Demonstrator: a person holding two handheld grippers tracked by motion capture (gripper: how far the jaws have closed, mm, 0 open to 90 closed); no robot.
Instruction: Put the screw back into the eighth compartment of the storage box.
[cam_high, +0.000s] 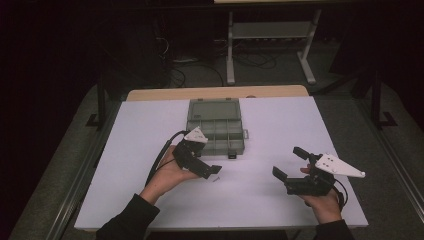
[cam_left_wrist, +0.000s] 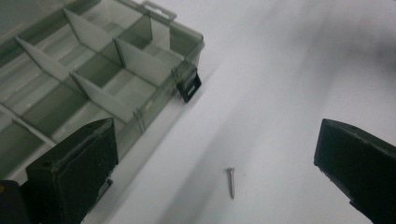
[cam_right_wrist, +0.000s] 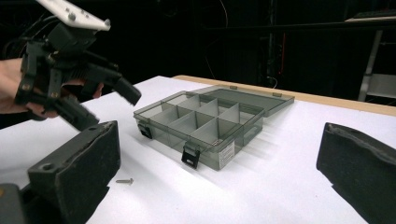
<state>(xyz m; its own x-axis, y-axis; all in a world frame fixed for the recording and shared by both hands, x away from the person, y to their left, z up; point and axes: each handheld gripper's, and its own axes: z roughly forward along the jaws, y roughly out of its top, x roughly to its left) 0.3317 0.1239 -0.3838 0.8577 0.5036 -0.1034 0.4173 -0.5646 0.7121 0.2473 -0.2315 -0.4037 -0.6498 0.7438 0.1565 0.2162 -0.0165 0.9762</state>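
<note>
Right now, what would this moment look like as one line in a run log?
left gripper: open, over small metal screw | right gripper: open, idle | clear grey plastic divided box: lid open | screw: lying on white table

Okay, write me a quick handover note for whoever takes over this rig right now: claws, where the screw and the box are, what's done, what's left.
Left claw: open, empty, hovering just over the screw, which lies loose on the table.
Right claw: open, empty, off to the right, away from the work.
Organizer box: lid open, on the table beyond the screw; the compartments in sight look empty.
Done: box opened, left claw lined up.
Left: likely grip the screw and drop it into a compartment.
</note>
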